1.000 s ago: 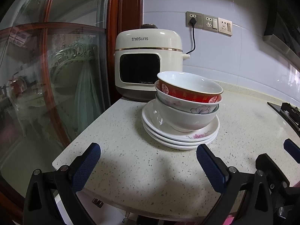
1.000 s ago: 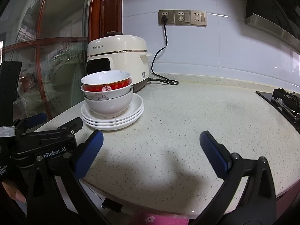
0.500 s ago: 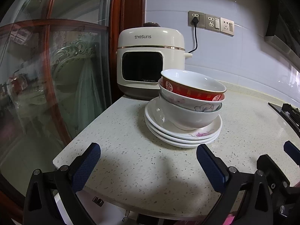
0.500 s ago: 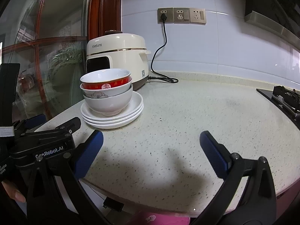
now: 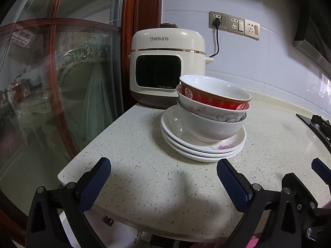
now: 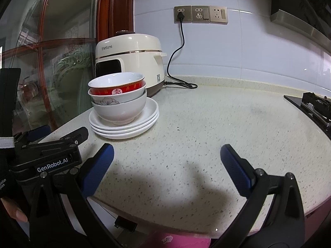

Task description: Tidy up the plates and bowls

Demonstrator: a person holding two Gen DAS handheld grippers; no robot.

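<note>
We see the speckled pale stone counter (image 5: 144, 144) beneath both tongs. Ahead of our spread, empty left tongs (image 5: 163, 184) sit three white ceramic plates (image 5: 206, 150) carrying three nested bowls (image 5: 211, 111). Only the right view shows our released right tongs (image 6: 167, 165) beside a fingertip (image 6: 16, 214).

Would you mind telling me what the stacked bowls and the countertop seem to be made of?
The bowls look like glazed ceramic or porcelain: glossy white with sharp highlights and printed red and floral decoration. The countertop looks like polished speckled stone, perhaps engineered quartz, with a soft sheen.
</note>
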